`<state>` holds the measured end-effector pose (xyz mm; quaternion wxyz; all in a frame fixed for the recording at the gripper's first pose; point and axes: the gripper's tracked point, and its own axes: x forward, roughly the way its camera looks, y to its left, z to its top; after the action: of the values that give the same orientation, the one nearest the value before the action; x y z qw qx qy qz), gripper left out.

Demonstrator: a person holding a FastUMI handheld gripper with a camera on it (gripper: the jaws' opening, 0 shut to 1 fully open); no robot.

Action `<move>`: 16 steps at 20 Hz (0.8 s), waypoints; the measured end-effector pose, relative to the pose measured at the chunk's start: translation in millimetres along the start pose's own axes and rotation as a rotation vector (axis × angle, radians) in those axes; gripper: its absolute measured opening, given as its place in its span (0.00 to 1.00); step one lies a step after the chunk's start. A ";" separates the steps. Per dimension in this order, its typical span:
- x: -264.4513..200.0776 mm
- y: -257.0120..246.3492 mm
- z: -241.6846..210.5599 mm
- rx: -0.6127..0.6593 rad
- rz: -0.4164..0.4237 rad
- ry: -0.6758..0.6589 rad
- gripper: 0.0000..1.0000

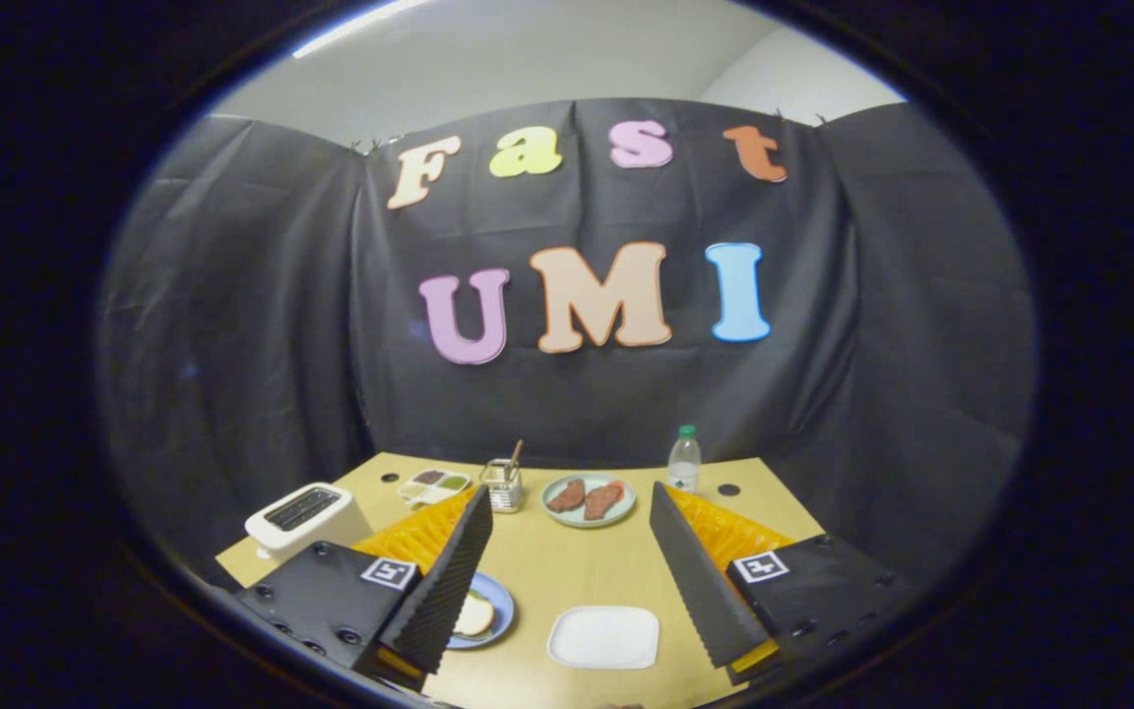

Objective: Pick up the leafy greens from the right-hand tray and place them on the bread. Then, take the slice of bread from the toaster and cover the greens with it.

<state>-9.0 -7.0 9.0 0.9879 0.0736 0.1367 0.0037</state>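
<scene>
Two fingers are standing wide apart, gripping nothing; the gripper (572, 581) is hovering above the pale wooden table (567, 571). Toward lower left, the blue round plate (500, 603) is carrying bread (474, 616), half hidden behind the left finger. The white boxy toaster (306, 516) is sitting at left. Greens aren't discernible; approaching blind is risking a bad grab.

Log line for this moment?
gripper: open, above table, holding nothing | bread: on blue plate by left finger | toaster: far left | white plate: between fingers
</scene>
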 end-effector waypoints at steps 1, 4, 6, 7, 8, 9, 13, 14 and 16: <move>-4.3 -9.2 2.9 -0.006 -0.028 -0.020 1.00; -20.4 -26.6 10.5 -0.007 -0.089 -0.073 1.00; -27.5 -29.1 13.6 0.002 -0.104 -0.091 1.00; -30.6 -35.1 13.1 0.002 -0.116 -0.096 1.00; -33.3 -39.2 13.9 0.003 -0.125 -0.099 1.00; -34.3 -41.0 14.5 0.009 -0.133 -0.102 1.00; -35.2 -50.1 14.9 0.032 -0.154 -0.108 1.00; -35.4 -52.8 15.0 0.030 -0.160 -0.109 1.00; -35.3 -53.3 17.4 0.032 -0.163 -0.116 1.00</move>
<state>-39.0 -63.2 27.3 0.9898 0.0780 0.0851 -0.0830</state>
